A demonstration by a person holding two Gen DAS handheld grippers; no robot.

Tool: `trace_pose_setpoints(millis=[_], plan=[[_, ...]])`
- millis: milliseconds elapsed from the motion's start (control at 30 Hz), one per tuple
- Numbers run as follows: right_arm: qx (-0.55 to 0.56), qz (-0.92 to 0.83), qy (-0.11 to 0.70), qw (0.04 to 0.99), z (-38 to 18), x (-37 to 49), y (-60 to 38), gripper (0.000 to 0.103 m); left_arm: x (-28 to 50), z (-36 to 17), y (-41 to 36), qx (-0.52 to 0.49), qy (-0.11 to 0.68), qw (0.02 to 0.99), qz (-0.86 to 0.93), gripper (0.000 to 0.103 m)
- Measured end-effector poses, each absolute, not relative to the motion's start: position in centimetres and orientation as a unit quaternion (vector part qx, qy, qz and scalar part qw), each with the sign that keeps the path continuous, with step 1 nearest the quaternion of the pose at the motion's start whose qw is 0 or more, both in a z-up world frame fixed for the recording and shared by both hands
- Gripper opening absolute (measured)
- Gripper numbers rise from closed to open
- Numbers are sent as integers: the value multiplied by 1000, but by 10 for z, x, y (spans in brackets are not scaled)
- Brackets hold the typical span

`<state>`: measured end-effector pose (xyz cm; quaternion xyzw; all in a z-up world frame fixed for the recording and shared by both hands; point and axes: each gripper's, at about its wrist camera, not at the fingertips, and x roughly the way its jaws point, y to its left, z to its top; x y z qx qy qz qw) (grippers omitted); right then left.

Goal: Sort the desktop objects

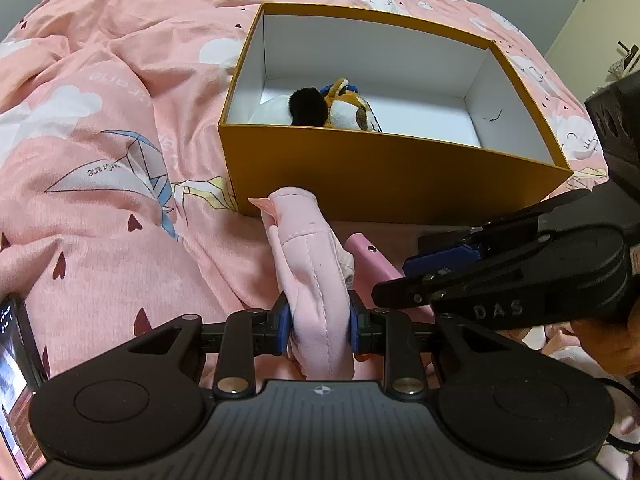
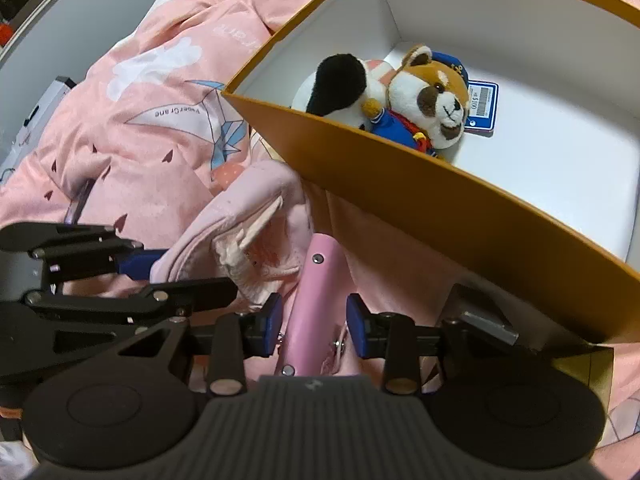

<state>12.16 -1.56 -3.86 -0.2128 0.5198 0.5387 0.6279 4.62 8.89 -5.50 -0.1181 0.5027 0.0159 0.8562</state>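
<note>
My left gripper is shut on a soft pink padded fabric item, which also shows in the right wrist view. It sits just in front of the orange box. My right gripper is open, its blue pads on either side of a pink bar-shaped object without touching it; the bar also shows in the left wrist view. Inside the box lie a red panda plush in a blue uniform and a black-and-white plush.
Everything rests on a pink quilt with cloud and paper-crane prints. A phone lies at the far left. A blue price tag lies in the box by the panda. The right gripper shows at the right of the left wrist view.
</note>
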Motion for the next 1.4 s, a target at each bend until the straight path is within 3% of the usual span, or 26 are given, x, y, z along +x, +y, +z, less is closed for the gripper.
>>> trace_pose_setpoints(millis=[133, 233, 433, 533, 633, 667, 700, 867, 1167, 1400], plan=[[-226, 534, 513, 633, -43, 119, -14, 36, 49, -55, 87, -112, 503, 857, 18, 31], [-236, 531, 509, 635, -45, 119, -13, 24, 50, -55, 86, -113, 505, 856, 17, 33], [-231, 526, 504, 645, -42, 119, -18, 22, 49, -57, 82, -102, 520, 848, 14, 37], [-224, 523, 504, 650, -41, 121, -21, 22, 48, -59, 76, -85, 530, 844, 10, 50], [-221, 522, 501, 654, -40, 120, -23, 22, 47, -62, 73, -68, 542, 837, 7, 51], [-220, 522, 500, 655, -40, 120, -23, 22, 47, -63, 73, -66, 546, 835, 8, 49], [-220, 522, 498, 657, -39, 119, -24, 22, 46, -64, 73, -67, 549, 833, 9, 36], [-204, 522, 489, 668, -33, 120, -31, 21, 32, -41, 81, -63, 514, 855, 14, 28], [-155, 520, 474, 693, -16, 130, -47, 20, 39, 13, 91, -2, 514, 858, -13, 27], [-143, 536, 465, 690, -12, 124, -48, 19, 80, -18, 83, 7, 584, 808, -75, 28]])
